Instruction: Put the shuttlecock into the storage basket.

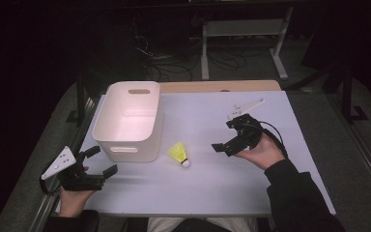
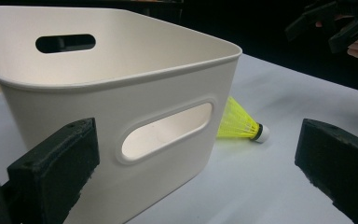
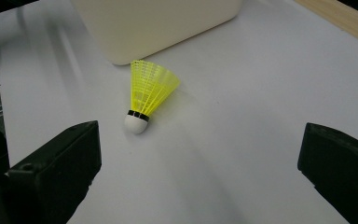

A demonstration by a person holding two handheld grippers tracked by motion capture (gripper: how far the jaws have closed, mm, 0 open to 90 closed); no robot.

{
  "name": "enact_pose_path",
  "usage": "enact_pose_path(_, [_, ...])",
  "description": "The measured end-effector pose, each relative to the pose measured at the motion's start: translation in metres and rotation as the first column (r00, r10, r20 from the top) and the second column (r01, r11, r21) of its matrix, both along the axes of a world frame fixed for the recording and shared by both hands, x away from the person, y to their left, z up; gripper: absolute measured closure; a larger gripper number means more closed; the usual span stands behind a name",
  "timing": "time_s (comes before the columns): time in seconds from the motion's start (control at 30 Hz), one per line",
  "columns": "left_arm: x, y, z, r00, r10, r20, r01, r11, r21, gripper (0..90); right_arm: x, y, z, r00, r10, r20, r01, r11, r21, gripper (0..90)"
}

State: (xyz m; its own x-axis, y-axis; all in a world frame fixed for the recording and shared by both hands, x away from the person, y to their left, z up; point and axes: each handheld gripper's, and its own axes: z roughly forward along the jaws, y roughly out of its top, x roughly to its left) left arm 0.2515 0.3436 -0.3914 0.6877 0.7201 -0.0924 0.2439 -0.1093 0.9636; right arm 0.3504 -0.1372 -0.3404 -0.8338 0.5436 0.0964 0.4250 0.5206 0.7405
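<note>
On the white table (image 1: 270, 169), a yellow shuttlecock (image 1: 178, 155) is seen lying just beside the white bin (image 1: 125, 126). Both grippers, left (image 1: 101, 161) and right (image 1: 224, 135), are held wide apart, empty. Featherlight, skirt easily crushed, so best pinched at the cork probably.

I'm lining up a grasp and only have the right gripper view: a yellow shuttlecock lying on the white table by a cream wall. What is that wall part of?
Observer: It is a white bin with a handle slot in each end; the high view shows the inside empty.
Operator: Where is the left gripper?
Observer: The left gripper is at the table's near left edge, jaws open, aimed at the bin's near end.
Operator: Does the shuttlecock touch the bin?
Observer: The shuttlecock lies close by the bin's near right corner; from above a thin strip of table seems to separate them, though I cannot be sure.
</note>
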Motion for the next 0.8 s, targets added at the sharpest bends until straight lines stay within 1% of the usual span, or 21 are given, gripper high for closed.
enact_pose_path(0.37, [0.000,0.000,0.000,1.0000,-0.001,-0.001,0.001,1.0000,0.000,0.0,0.002,0.011,-0.003,0.9996,0.020,-0.021,-0.020,0.9997,-0.013,0.0])
enact_pose_path(0.43, [0.000,0.000,0.000,1.0000,-0.001,-0.002,0.001,1.0000,0.000,0.0,0.003,0.013,-0.003,0.9995,0.027,-0.018,-0.027,0.9996,-0.013,0.0])
enact_pose_path(0.6, [0.000,0.000,0.000,1.0000,-0.001,0.000,0.001,1.0000,0.000,0.0,0.005,0.019,-0.004,0.9991,0.030,-0.030,-0.030,0.9995,-0.013,0.0])
enact_pose_path(0.63, [0.000,0.000,0.000,1.0000,-0.002,-0.001,0.002,1.0000,-0.001,0.0,0.006,0.019,-0.004,0.9991,0.035,-0.025,-0.035,0.9993,-0.013,0.0])
enact_pose_path(0.8, [0.000,0.000,0.000,1.0000,-0.002,-0.001,0.002,1.0000,-0.001,0.0,0.009,0.025,-0.006,0.9987,0.035,-0.037,-0.036,0.9992,-0.015,0.0])
